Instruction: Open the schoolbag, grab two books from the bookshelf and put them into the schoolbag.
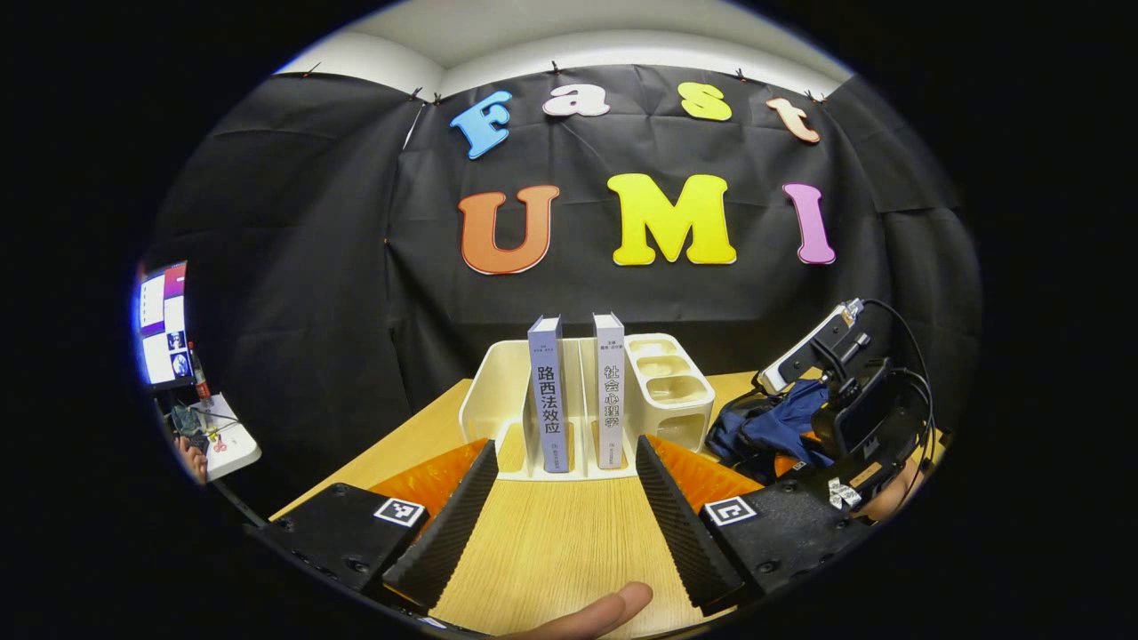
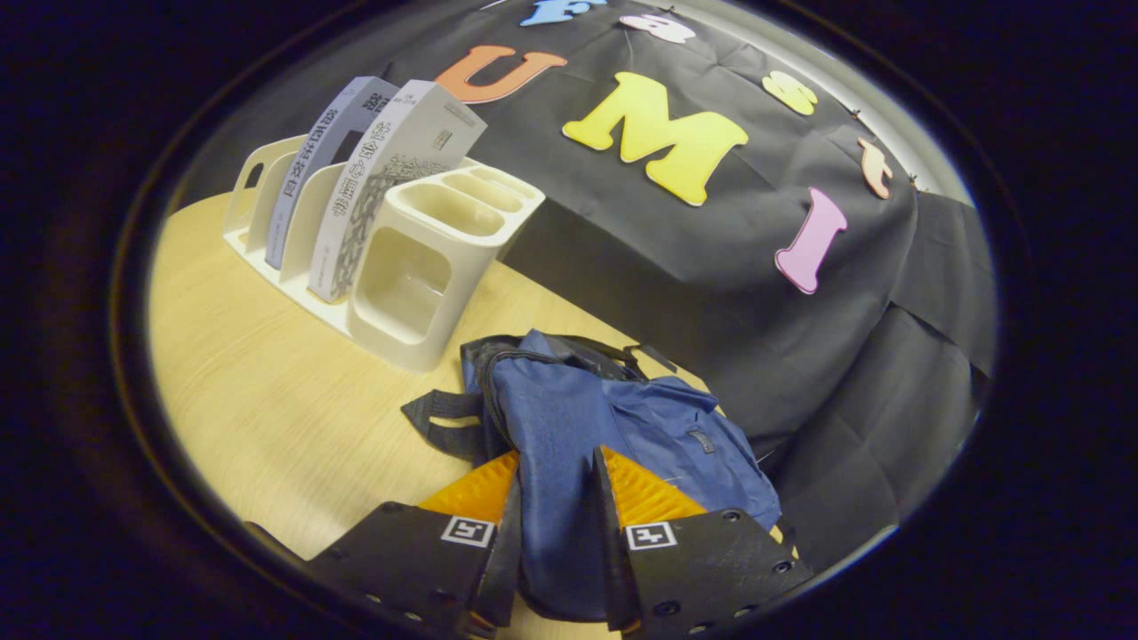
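Left tongs (image 1: pixel 564 498) spread apart over the wooden table (image 1: pixel 551 551), aimed at 2 upright books (image 1: pixel 548 391) in a white bookshelf (image 1: pixel 671 382). Right tongs (image 2: pixel 556 524) clamped on blue schoolbag (image 2: pixel 569 427) fabric, bag lying on table just beside the shelf, near black cloth wall.

From my station I note a light wood-grain table (image 1: pixel 551 542) set against the booth's wall of black cloth (image 1: pixel 311 293), which hangs in folds and is clipped along its top edge. Above it runs a pale wall and ceiling (image 1: pixel 569 36). At far left stands a lit monitor (image 1: pixel 164 322) over what may be a white side shelf (image 1: pixel 229 444).
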`<state>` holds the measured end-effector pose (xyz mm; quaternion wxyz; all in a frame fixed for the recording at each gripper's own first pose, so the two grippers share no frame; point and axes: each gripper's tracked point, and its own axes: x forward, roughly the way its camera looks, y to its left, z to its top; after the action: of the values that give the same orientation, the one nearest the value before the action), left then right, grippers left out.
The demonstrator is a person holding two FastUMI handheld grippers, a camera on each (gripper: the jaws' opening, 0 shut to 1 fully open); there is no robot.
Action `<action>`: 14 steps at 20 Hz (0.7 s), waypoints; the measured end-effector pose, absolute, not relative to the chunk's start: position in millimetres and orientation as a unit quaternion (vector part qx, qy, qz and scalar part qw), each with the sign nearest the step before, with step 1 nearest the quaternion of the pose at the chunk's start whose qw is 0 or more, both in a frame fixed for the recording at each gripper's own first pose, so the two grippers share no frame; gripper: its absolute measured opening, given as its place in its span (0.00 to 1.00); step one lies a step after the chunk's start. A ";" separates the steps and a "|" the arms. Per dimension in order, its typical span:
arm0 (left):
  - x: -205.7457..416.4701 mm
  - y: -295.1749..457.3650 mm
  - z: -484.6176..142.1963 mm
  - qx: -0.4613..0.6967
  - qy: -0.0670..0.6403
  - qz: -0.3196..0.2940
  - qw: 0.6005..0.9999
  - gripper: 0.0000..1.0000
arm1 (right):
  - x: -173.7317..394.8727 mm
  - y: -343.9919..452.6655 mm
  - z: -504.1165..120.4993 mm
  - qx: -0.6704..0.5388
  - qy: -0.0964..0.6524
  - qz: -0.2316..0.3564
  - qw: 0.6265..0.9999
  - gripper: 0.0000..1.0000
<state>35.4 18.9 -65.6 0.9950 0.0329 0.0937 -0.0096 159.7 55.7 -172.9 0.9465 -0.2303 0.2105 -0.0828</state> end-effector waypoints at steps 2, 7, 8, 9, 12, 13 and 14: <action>34.6 19.7 -64.9 0.034 0.091 -0.010 0.995 0.98 | 158.5 52.1 -177.6 -0.196 0.225 -0.082 0.951 0.25; 35.3 17.2 -64.2 0.035 0.089 -0.012 0.995 0.98 | 157.5 41.1 -158.5 -0.134 0.228 -0.065 0.962 0.10; 34.6 16.3 -64.6 0.035 0.090 -0.014 0.995 0.98 | 158.3 37.9 -153.1 -0.121 0.223 -0.060 0.965 0.06; 34.9 15.5 -63.0 0.032 0.089 -0.015 0.995 0.98 | 157.0 34.2 -147.7 -0.114 0.222 -0.054 0.967 0.02; 34.3 9.8 -59.5 0.020 0.081 -0.026 0.996 0.98 | 156.7 13.0 -127.2 -0.110 0.213 -0.060 0.969 0.02; 34.8 6.5 -58.8 0.016 0.079 -0.031 0.996 1.00 | 157.7 5.6 -119.8 -0.111 0.208 -0.065 0.970 0.02; 36.0 3.1 -58.8 0.016 0.079 -0.036 0.996 0.98 | 157.9 1.0 -113.1 -0.108 0.203 -0.066 0.971 0.02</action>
<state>36.0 3.1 -58.8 0.9961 0.0157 0.0787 -0.0362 157.9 1.0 -113.1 0.9709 -0.1078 0.2032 -0.0660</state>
